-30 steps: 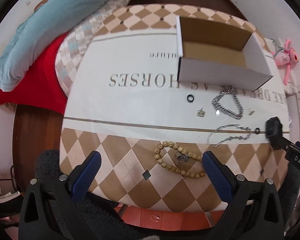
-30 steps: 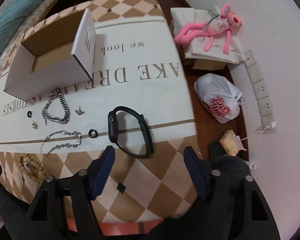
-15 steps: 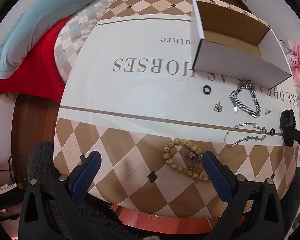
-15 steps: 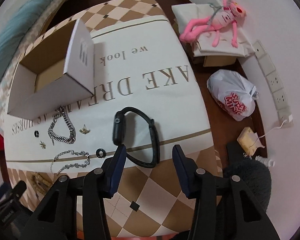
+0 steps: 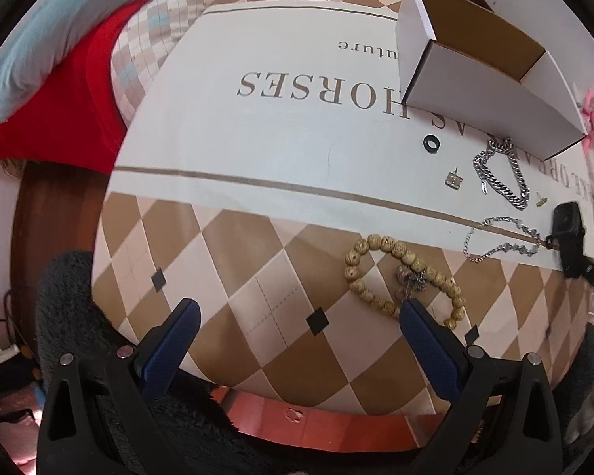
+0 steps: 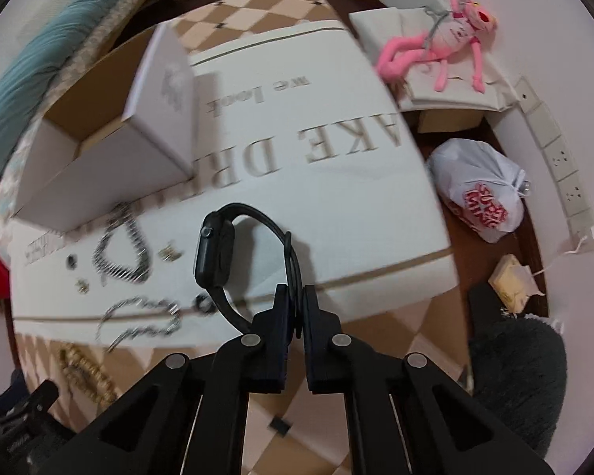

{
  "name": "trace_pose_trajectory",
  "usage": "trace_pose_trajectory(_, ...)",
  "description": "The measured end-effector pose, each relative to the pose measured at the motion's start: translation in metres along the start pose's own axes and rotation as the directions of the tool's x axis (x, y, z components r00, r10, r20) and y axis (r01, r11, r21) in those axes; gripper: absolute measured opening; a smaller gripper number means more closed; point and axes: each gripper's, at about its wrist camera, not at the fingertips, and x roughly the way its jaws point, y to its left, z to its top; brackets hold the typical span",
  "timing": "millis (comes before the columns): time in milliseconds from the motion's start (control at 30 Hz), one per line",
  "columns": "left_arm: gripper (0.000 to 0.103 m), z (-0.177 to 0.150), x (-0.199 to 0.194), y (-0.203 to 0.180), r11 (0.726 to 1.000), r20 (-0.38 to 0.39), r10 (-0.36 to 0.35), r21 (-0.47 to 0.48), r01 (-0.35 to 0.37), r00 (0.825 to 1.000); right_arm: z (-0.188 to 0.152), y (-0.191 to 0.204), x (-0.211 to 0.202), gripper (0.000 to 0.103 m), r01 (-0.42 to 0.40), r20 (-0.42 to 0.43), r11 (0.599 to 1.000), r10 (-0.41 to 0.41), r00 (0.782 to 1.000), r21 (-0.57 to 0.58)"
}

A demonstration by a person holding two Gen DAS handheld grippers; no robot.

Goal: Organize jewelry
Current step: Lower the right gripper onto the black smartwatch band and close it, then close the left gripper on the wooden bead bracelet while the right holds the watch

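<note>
My right gripper [image 6: 295, 295] is shut on the strap of a black smartwatch [image 6: 216, 253], held over the printed cloth; the watch also shows at the right edge of the left wrist view [image 5: 568, 223]. My left gripper [image 5: 297, 322] is open and empty over the checkered front of the cloth. A wooden bead bracelet [image 5: 400, 277] lies by its right finger. Beyond lie a thin silver chain [image 5: 499, 237], a thick silver chain [image 5: 503, 174], a black ring [image 5: 431, 143], a small gold charm [image 5: 453, 179] and an open white cardboard box [image 5: 483, 75].
The cloth-covered table [image 5: 257, 138] ends close in front of my left gripper. A red and blue bedding pile [image 5: 59, 79] lies left. A pink plush toy [image 6: 443, 43], a white plastic bag [image 6: 483, 194] and wall sockets [image 6: 558, 158] are to the right.
My right gripper has closed on the watch strap and the watch now hangs in it. My left gripper has shifted left, so the jewelry sits further right in its view.
</note>
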Motion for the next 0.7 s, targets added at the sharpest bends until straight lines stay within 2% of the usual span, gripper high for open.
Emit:
trace_pose_trajectory(133,0.101,0.000,0.006,0.010,0.996,-0.020,-0.086,-0.038,0.085,0.996,-0.022,0.013,-0.012,0.006,-0.067,-0.015,0.998,0.066,0.998,-0.020)
trace_pose_trajectory(200,0.087,0.003,0.012,0.012,0.990,-0.030,-0.129,-0.059,0.127,0.991,-0.035,0.020,-0.016,0.006,-0.098,-0.028,0.995,0.097,0.995,-0.029)
trace_pose_trajectory(300,0.069,0.011,0.019,0.010,0.988,-0.029,-0.146,-0.052,0.144,0.989,-0.050,0.030,-0.017,0.006,-0.106,-0.043,0.993,0.103,0.994,-0.055)
trace_pose_trajectory(333,0.066,0.014,0.020,0.007,0.991,-0.022,-0.134,-0.034,0.133,0.991,-0.052,0.032,-0.016,0.006,-0.106,-0.049,0.993,0.103,0.993,-0.059)
trace_pose_trajectory(400,0.043,0.017,0.022,0.000,0.996,-0.005,-0.089,0.021,0.089,0.996,-0.058,0.036,-0.014,0.006,-0.093,-0.055,0.993,0.089,0.994,-0.071)
trace_pose_trajectory(433,0.036,0.019,0.023,-0.006,0.997,0.003,-0.063,0.054,0.063,0.998,-0.061,0.039,-0.013,0.006,-0.081,-0.057,0.993,0.077,0.995,-0.080)
trace_pose_trajectory(467,0.025,0.019,0.024,-0.010,0.996,0.013,-0.042,0.086,0.040,0.999,-0.061,0.039,-0.012,0.006,-0.070,-0.056,0.994,0.065,0.996,-0.085)
trace_pose_trajectory(567,0.008,0.018,0.021,-0.023,0.986,0.066,-0.003,0.168,-0.008,0.998,-0.064,0.042,-0.012,0.006,-0.028,-0.041,0.993,0.023,0.999,-0.111)
trace_pose_trajectory(700,0.007,0.017,0.018,-0.030,0.977,0.101,0.020,0.212,-0.041,0.995,-0.067,0.049,-0.013,0.006,0.010,-0.030,0.991,-0.014,0.999,-0.130)
